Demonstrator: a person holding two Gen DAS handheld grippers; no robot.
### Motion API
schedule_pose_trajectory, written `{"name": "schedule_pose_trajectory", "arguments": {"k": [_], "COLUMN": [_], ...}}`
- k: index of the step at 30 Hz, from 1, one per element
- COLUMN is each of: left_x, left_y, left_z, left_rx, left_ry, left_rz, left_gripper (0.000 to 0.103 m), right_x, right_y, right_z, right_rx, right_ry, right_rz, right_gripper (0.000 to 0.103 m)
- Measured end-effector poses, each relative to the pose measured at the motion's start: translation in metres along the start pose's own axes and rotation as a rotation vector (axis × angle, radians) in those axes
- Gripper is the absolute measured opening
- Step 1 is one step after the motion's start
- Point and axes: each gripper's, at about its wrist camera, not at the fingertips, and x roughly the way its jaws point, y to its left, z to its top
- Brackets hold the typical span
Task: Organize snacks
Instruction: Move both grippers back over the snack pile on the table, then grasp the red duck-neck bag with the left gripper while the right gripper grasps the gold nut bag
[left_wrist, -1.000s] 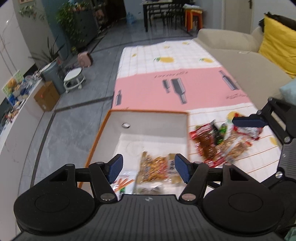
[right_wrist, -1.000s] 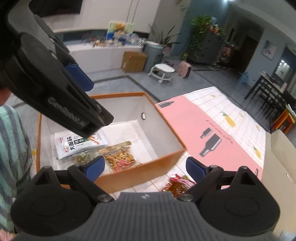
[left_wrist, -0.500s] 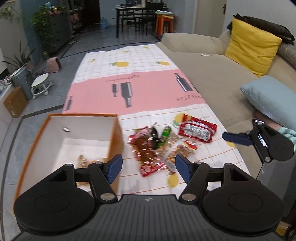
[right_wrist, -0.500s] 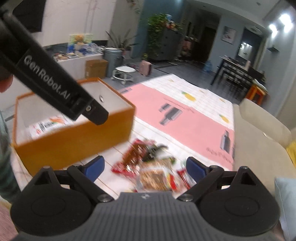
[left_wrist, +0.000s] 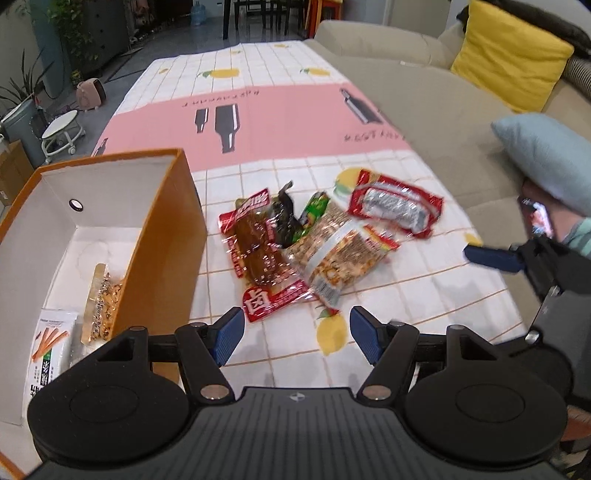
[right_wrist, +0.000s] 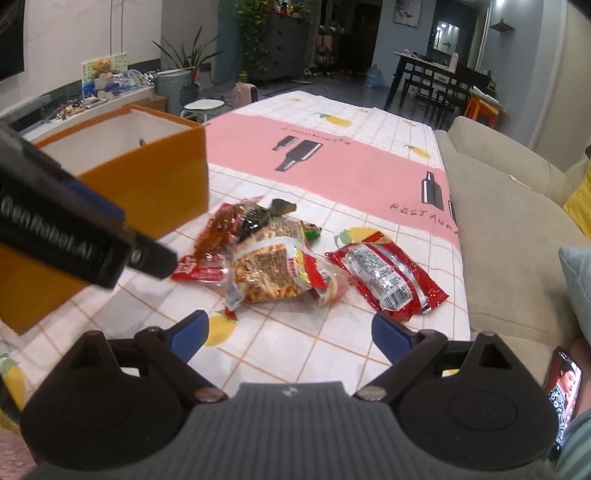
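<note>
A pile of snack packets lies on the checked tablecloth: a red braised-meat pack (left_wrist: 264, 258), a clear peanut bag (left_wrist: 332, 254) and a red sausage pack (left_wrist: 395, 206); they also show in the right wrist view, with the peanut bag (right_wrist: 273, 269) and the sausage pack (right_wrist: 388, 277). An orange box (left_wrist: 162, 236) with white walls stands left of them and holds a golden snack pack (left_wrist: 101, 299) and a white packet (left_wrist: 48, 350). My left gripper (left_wrist: 297, 338) is open and empty just short of the pile. My right gripper (right_wrist: 291, 334) is open and empty in front of the pile.
A beige sofa (left_wrist: 424, 92) runs along the right with a yellow cushion (left_wrist: 509, 55) and a blue pillow (left_wrist: 546, 155). A phone (right_wrist: 563, 387) lies at the lower right. A white stool (left_wrist: 61, 129) and plants stand on the floor at left.
Both grippers swung from above the box rightwards to the snack pile. Both stay open and empty. The right gripper now sits lower and closer to the packets.
</note>
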Motion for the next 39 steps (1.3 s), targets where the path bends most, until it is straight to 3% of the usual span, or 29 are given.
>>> {"name": "schedule_pose_trajectory", "arguments": {"k": [7,16,18,22,25,33,39], "left_x": [0.022,0.027,0.029,0.036,0.041,0.048,0.063], "left_y": [0.012,0.024,0.023,0.022,0.023,0.025,0.024], "left_z": [0.007,0.015,0.016,0.016,0.014,0.010,0.013], "left_rx": [-0.021,-0.043,-0.045,-0.041,-0.052,-0.079,-0.161], "left_ry": [0.020,0.026,0.029,0.040,0.054,0.050,0.014], "left_rz": [0.046,0.047,0.043,0.047,0.043,0.039,0.064], "left_gripper": [0.077,0.076,0.076,0.076,0.076,0.076,0.081], "right_x": [0.018,0.054,0.059,0.068,0.068,0.048,0.039], "right_y": [0.004,0.014,0.015,0.016,0.011,0.004,-0.005], "right_z": [0.008,0.027,0.030,0.028,0.024,0.015,0.007], "right_rx": [-0.060,-0.129,-0.131,-0.123,-0.087,-0.033,0.022], "right_ry": [-0.045,-0.060,-0.056,-0.017,0.003,0.087,0.112], "right_rz": [0.005,0.063,0.073,0.085,0.100,0.074,0.077], "right_gripper": [0.089,0.089,0.084,0.059,0.052,0.048,0.051]}}
